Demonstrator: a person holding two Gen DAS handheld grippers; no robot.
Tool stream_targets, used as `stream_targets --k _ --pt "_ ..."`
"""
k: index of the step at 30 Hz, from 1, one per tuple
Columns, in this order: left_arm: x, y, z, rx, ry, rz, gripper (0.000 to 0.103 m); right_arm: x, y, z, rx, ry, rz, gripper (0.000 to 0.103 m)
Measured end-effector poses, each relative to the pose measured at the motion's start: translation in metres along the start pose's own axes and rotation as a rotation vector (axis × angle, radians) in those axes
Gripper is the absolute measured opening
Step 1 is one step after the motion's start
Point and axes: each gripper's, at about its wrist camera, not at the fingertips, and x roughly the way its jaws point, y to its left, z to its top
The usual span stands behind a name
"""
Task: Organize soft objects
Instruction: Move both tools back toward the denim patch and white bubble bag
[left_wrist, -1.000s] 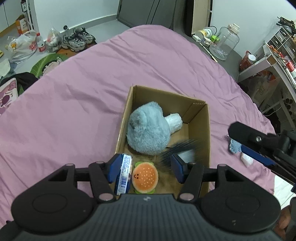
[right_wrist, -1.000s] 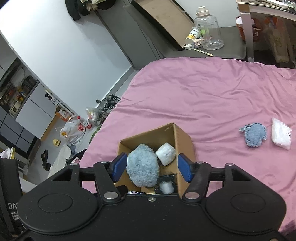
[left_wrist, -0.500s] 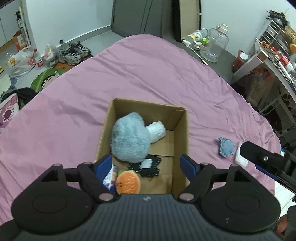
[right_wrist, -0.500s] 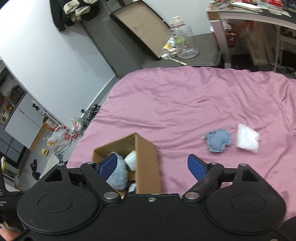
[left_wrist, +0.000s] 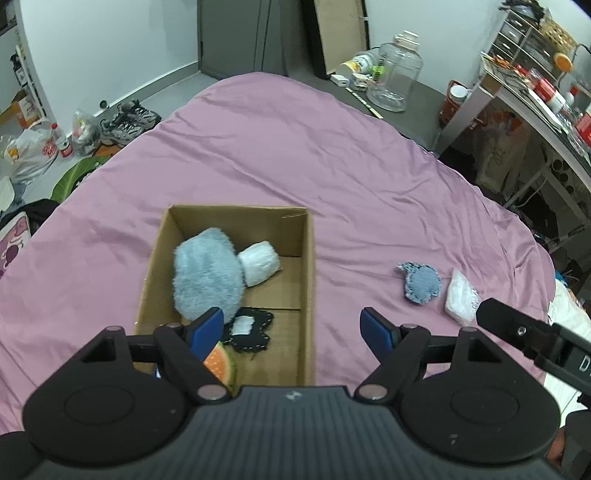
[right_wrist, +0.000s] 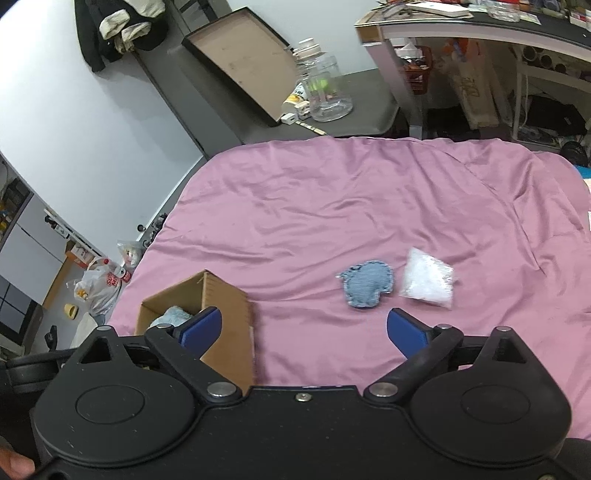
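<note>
An open cardboard box stands on the pink bed. Inside lie a fluffy blue plush, a white soft roll, a black patch with a white centre and an orange burger toy. A blue denim patch and a clear white packet lie on the sheet to the right of the box. My left gripper is open and empty above the box's near end. My right gripper is open and empty, short of the denim patch.
The pink sheet covers the whole bed. Past its far edge stand a clear jar and a dark board. Shoes and bags lie on the floor at left. A cluttered desk stands at right.
My left gripper let the black patch drop into the box, opened wide and pulled back. My right gripper swung right, from the box towards the denim patch and packet.
</note>
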Motion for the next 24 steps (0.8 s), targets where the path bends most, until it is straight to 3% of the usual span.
stream_targets --k 24 --pt "0.035 -0.082 -0.003 0.068 0.022 0.028 0.080 0.016 -0.100 0.000 0.142 0.003 -0.045 0.100"
